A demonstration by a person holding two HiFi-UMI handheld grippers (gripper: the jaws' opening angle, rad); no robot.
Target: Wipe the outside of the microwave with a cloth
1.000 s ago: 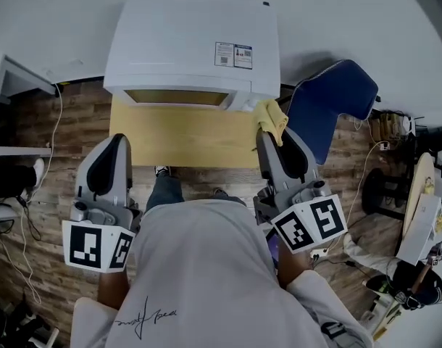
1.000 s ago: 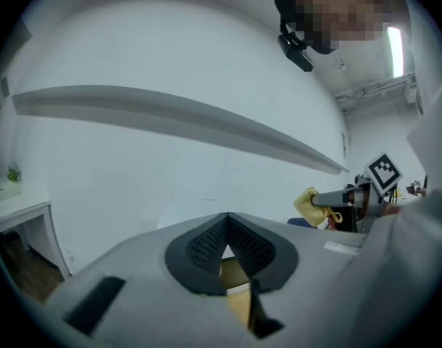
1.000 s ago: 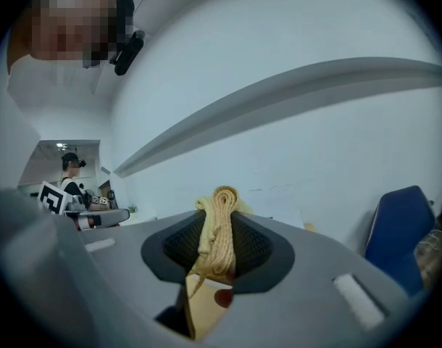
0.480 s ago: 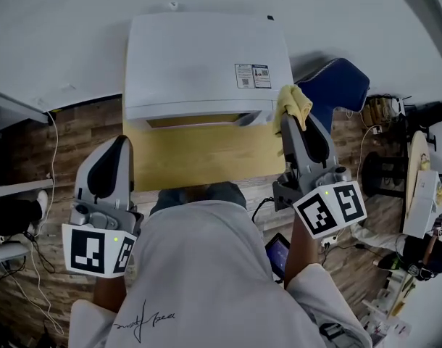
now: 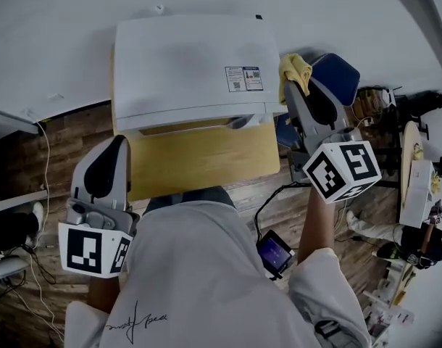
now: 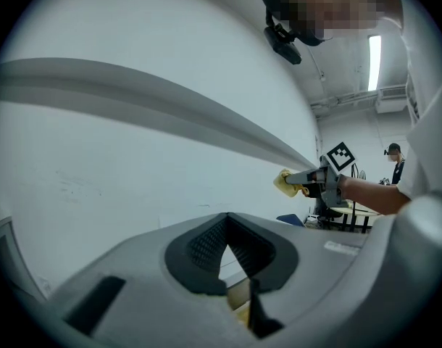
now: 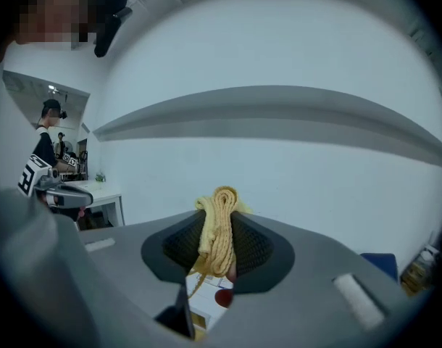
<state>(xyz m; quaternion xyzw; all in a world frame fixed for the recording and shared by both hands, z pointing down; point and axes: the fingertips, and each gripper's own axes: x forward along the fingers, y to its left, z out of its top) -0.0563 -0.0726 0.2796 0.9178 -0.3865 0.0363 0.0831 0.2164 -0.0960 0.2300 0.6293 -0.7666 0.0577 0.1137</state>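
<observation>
**Firmly clamped cloth at the microwave's right side**

Stretched the right arm far forward, past the right edge of the wooden table [image 5: 199,158], forearm almost straight. Pointed the right gripper [image 5: 293,87] away from the body, along the right side of the white microwave [image 5: 185,64], with its marker cube turned upward. Pressed the right jaws together on the yellow cloth [image 5: 295,67], a folded bunch standing out above the dark pads [image 7: 250,249] in the right gripper view. Held the cloth just beside the microwave's right wall, between it and the blue chair [image 5: 337,75]; could not tell whether touching or slightly apart.

Held the left arm bent and close to the body. Pointed the left gripper [image 5: 118,142] forward at the table's left front corner, well apart from the microwave. Showed nothing between the left jaws, brought together at their tips in the left gripper view.
</observation>
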